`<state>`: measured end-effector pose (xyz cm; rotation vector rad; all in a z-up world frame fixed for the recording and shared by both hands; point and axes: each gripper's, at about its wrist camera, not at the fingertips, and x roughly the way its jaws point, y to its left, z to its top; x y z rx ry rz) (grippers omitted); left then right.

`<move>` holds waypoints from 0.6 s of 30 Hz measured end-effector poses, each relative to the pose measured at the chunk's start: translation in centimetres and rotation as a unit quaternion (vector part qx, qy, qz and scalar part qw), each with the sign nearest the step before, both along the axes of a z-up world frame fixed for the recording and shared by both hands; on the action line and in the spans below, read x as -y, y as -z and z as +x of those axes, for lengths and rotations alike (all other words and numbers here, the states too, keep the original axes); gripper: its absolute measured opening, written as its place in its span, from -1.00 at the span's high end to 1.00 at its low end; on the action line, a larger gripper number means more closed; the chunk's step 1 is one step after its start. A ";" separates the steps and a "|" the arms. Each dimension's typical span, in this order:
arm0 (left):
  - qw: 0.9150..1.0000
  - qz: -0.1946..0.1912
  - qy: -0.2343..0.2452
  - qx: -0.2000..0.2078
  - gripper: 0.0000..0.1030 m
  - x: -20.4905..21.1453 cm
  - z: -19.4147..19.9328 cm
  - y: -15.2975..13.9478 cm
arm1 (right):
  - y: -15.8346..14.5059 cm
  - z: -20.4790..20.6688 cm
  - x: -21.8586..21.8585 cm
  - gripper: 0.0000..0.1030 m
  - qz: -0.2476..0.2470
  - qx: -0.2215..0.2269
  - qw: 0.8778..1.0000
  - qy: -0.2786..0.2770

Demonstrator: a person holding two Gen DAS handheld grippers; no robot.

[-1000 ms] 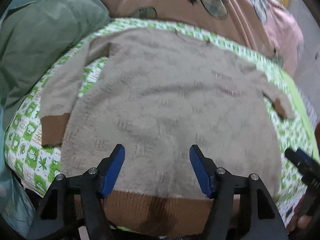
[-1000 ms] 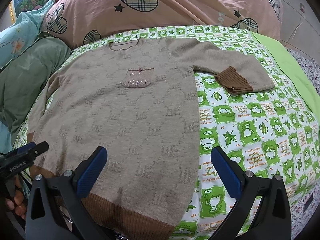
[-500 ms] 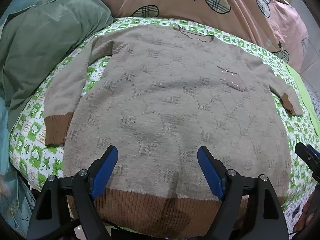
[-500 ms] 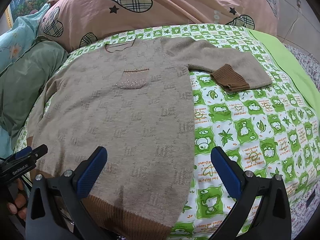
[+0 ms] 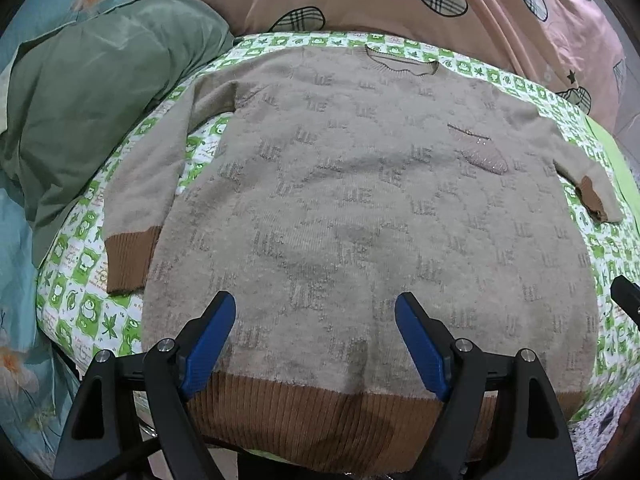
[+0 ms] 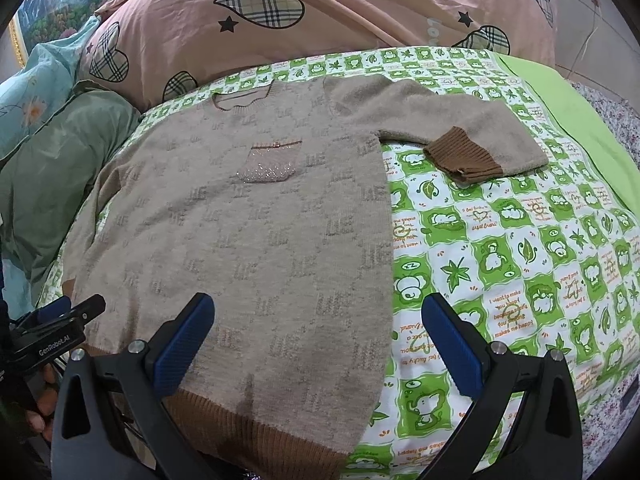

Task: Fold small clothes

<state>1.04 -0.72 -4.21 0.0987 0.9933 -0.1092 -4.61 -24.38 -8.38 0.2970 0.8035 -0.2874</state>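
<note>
A beige knit sweater [image 5: 360,208] with brown ribbed hem and cuffs lies flat, front up, on a green-and-white patterned sheet [image 6: 520,264]. It also shows in the right wrist view [image 6: 256,240]. Its left sleeve [image 5: 140,184] lies along the body; its right sleeve [image 6: 452,136] is bent with the brown cuff folded back. My left gripper [image 5: 315,312] is open and empty, hovering over the hem at mid-width. My right gripper [image 6: 318,312] is open and empty over the sweater's lower right edge.
A pink quilt with plaid hearts [image 6: 304,12] is piled behind the sweater. A green pillow [image 5: 92,112] and a blue floral cover [image 5: 24,280] lie to the left. A plain green sheet strip [image 6: 576,120] runs along the right.
Both grippers have drawn back and slightly up from the sweater, so more of the hem shows. The sweater has not moved. Both stay open.
</note>
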 end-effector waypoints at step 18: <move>1.000 0.013 0.011 0.014 -0.61 0.6 0.1 -0.4 | -0.1 -0.1 0.2 -1.00 0.003 0.004 1.000 0.002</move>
